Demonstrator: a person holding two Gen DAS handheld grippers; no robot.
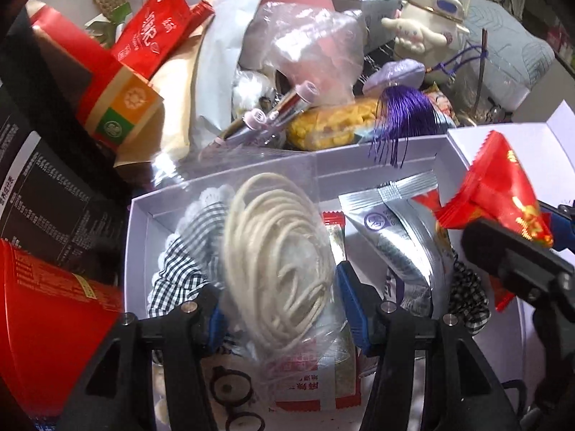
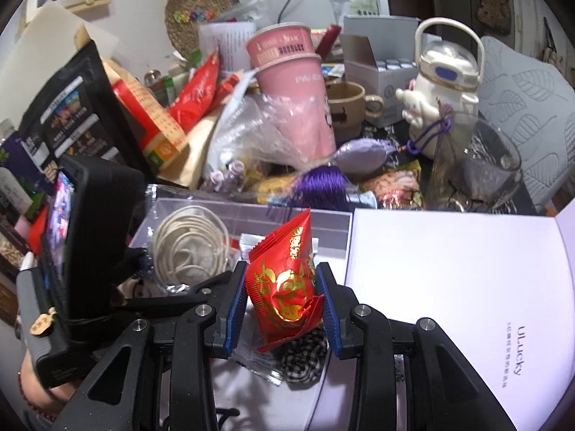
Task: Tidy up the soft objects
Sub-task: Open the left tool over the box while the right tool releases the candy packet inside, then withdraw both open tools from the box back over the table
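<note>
Crinkly red packet (image 2: 284, 283); coiled cream cord (image 1: 276, 251) in clear bag.

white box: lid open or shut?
Open. The white box shows its inside, with checked cloth and a silver packet lying in it; its lid lies flipped back alongside.

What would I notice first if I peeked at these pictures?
Probably the shiny red snack packet pinched in the right gripper, above the white box. Next, the bagged coil of cream cord in the left gripper, over the same box, with messy clutter behind.
</note>
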